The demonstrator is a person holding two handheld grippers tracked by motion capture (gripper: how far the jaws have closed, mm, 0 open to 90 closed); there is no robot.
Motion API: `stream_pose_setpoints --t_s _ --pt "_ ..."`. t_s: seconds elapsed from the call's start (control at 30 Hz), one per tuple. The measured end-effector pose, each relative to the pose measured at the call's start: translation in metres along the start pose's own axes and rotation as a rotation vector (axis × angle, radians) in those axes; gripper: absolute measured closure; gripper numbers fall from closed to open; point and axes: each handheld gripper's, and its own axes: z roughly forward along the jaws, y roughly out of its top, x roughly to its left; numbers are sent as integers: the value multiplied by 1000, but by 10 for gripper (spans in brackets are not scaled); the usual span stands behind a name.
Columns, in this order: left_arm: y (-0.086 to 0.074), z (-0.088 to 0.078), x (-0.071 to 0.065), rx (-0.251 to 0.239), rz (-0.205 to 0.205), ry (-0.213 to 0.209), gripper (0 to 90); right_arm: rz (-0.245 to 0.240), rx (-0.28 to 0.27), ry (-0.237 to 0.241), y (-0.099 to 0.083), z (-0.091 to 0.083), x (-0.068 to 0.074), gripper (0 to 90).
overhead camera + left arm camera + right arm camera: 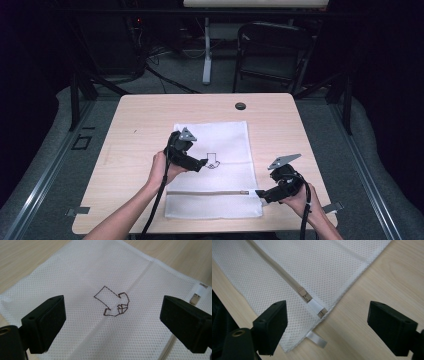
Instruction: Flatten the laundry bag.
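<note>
Here one white mesh laundry bag (212, 167) lies flat on the counter (135, 135), with one zipper (205, 192) across its near end and one stitched arrow mark (112, 302) mid-panel. Two grippers hover: the left gripper (204, 163) above the mark, the right gripper (258, 193) by the zipper's end, both with jaws wide apart, holding nothing. One black grommet (240, 106) sits at the far edge, nothing obstructing.

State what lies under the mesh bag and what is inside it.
The mesh bag lies flat on the wooden table. Its zip is closed; the weave hides any contents.
</note>
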Motion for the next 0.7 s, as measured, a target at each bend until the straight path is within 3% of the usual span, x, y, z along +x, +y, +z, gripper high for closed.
stream_pose_setpoints --t_s 0.17,0.3,0.33,0.37,0.53,0.7 --pt "-5 -5 -7 -2 11 -5 59 16 -12 -17 -2 -2 -4 300" --pt "-8 -9 -9 -13 14 -4 60 26 -2 -21 -4 4 -3 467" --pt "-9 -9 -10 -16 12 -4 64 21 8 -13 -3 9 -3 564" --pt "-10 -9 -10 -12 16 -9 64 21 8 -13 -3 9 -3 564" --pt "-13 -3 -13 2 22 -18 70 -12 51 15 -1 27 2 757" --pt "-16 5 -18 19 48 -33 80 -31 89 30 1 43 5 870"
